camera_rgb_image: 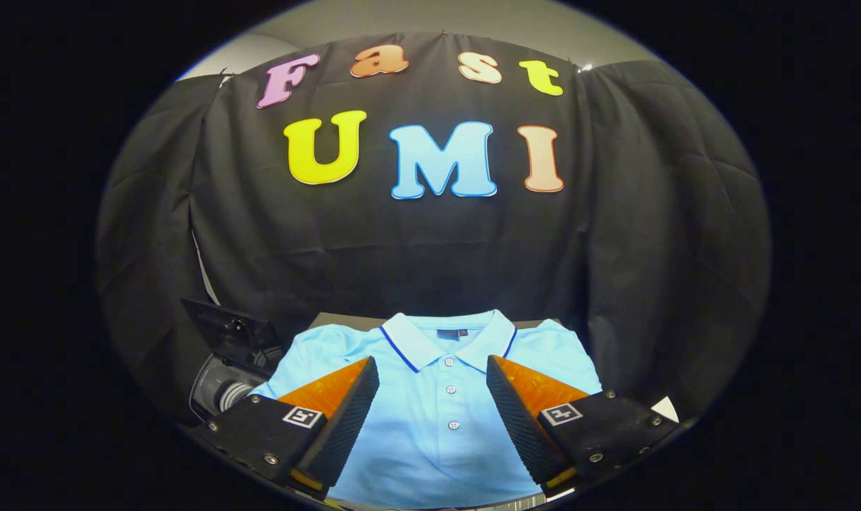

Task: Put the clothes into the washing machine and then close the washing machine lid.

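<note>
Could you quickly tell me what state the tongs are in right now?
Tongs: open, holding nothing, fingers spread over the polo shirt.

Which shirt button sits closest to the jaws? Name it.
The lowest button of the three on the light blue polo shirt. It lies between the open gripper's jaws; the other two sit farther up the placket toward the collar.
</note>
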A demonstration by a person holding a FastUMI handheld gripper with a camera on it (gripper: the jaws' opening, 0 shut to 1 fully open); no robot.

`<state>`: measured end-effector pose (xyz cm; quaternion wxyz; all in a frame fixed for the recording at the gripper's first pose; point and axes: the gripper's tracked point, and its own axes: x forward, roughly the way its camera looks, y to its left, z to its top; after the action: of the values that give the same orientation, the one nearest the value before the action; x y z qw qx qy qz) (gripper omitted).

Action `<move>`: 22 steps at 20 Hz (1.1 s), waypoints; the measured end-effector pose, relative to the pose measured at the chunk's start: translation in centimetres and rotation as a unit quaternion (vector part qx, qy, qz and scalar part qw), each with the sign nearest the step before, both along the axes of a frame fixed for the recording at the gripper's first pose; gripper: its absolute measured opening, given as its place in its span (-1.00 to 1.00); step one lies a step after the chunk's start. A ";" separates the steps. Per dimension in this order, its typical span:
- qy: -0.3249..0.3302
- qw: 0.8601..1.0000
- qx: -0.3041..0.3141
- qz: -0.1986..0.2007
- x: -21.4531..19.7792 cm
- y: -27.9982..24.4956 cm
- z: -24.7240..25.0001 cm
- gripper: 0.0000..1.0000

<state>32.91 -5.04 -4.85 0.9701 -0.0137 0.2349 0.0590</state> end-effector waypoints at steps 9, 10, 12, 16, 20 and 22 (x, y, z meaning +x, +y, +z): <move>0.071 0.997 -0.014 0.027 2.4 0.0 -4.7 0.93; 0.078 0.996 -0.016 0.029 2.4 0.0 -5.1 0.92; 0.091 0.995 -0.027 0.035 2.4 0.0 -6.0 0.92; 0.097 0.995 -0.013 0.030 1.9 0.1 -6.6 0.89; 0.107 0.993 -0.028 0.042 1.6 0.6 -6.6 0.33; 0.106 0.993 -0.028 0.049 1.7 0.8 -6.4 -0.11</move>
<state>34.62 -4.20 -11.30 0.9348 -0.0464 0.3372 0.1012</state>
